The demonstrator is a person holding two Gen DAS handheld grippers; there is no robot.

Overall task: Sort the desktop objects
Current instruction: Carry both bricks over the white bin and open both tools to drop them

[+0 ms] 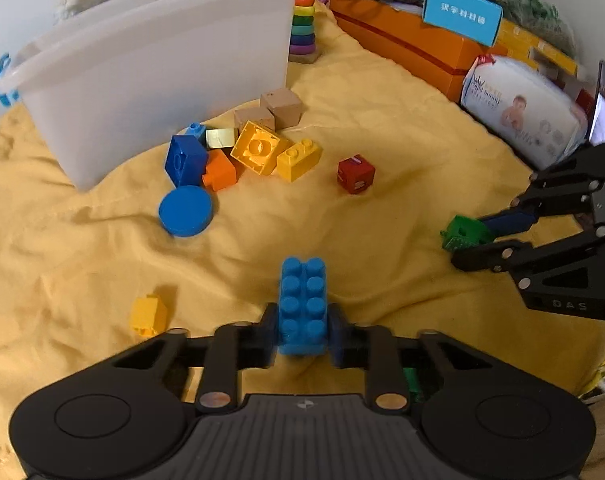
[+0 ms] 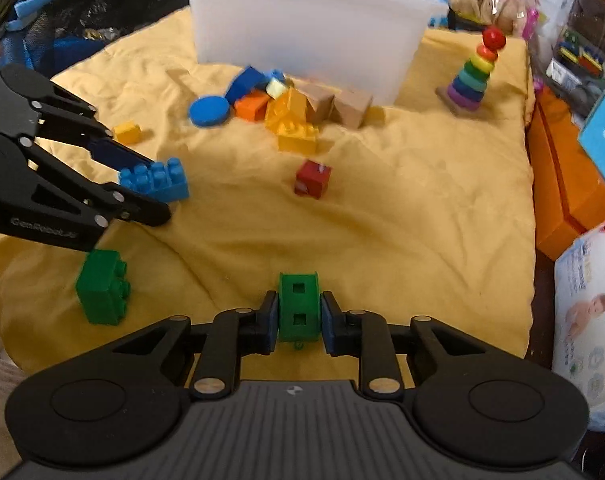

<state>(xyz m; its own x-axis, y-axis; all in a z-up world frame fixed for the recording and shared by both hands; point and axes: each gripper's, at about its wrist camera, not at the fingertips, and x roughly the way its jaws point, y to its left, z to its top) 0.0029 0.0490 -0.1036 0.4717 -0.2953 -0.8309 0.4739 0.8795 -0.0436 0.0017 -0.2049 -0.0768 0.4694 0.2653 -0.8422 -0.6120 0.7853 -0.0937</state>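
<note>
Evenly and softly lit, fairly bright, with no hard glare. Only faint shadows under the blocks and in the folds of the yellow cloth (image 1: 382,128). Strong fisheye bending toward the edges, dark corners outside the round picture. Slightly soft throughout; more blur in the right wrist view, most on the white bin (image 2: 310,20) and far clutter.

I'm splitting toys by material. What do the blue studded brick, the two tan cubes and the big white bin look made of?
Blue studded brick: likely moulded plastic, given its uniform saturated colour, rounded studs and slight sheen.
Tan cubes: probably unpainted wood, with a matte, pale brown surface; no grain is clear enough to confirm.
White bin: translucent plastic, with a milky, smooth wall and a thin moulded rim.
</note>
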